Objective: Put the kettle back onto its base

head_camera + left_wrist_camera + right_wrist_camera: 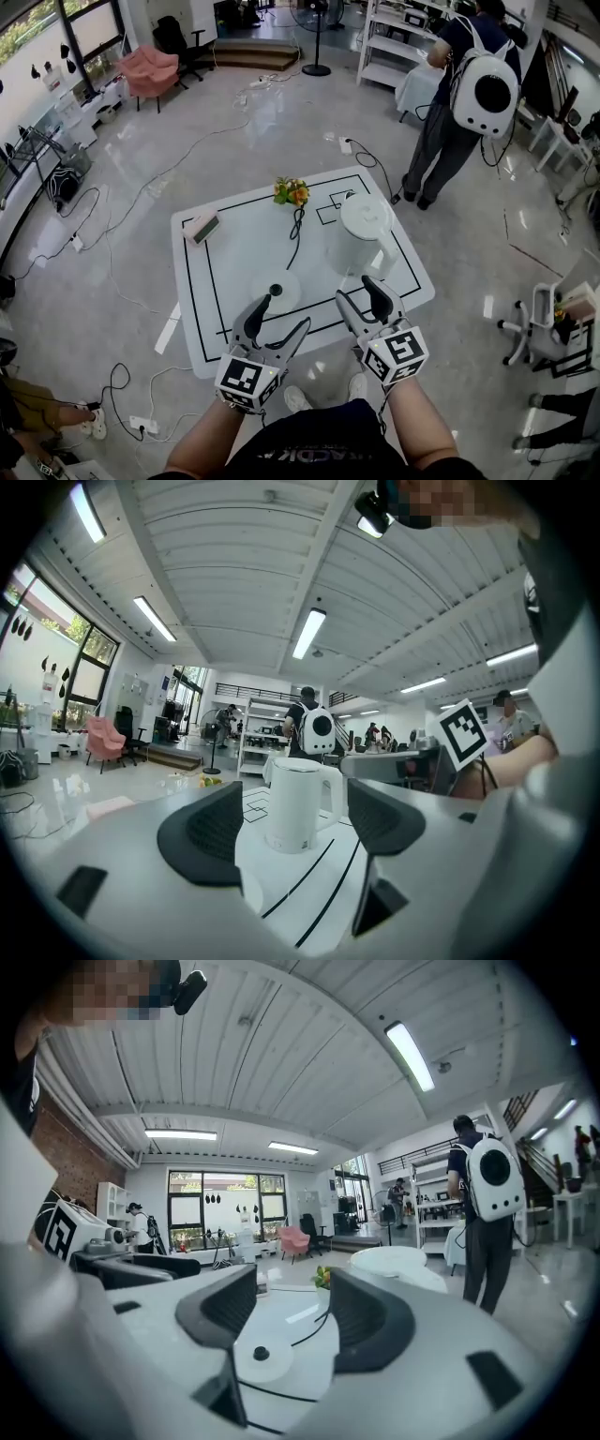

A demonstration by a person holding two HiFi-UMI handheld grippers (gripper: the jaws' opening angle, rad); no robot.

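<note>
Where the things are set: a low white table is seen, marked with a black rectangle and smaller black outlines near its far edge.
Floor: a glossy grey floor is spread around the table, and loose cables are trailed over it.
Room: a pink armchair is placed by the windows, a standing fan and white shelves are ranged at the far side, and a person with a white backpack is stood at the shelves.
Kettle: the white kettle is stood upright on the bare table near the right edge, with its handle turned toward the near edge. Its lid is down, so its contents cannot be seen.
Base: the round white base is laid by the near edge, to the left of the kettle and apart from it. Nothing is carried on it.
Cord: a black cord is run from the base toward the far edge.
Flowers: a small bunch of flowers is laid at the far edge.
Box: a small box is set at the far left corner; what it holds cannot be made out.
Left gripper: the left gripper is held over the near edge beside the base, jaws apart, with nothing gripped.
Right gripper: the right gripper is held just short of the kettle, jaws apart, with nothing gripped.
</note>
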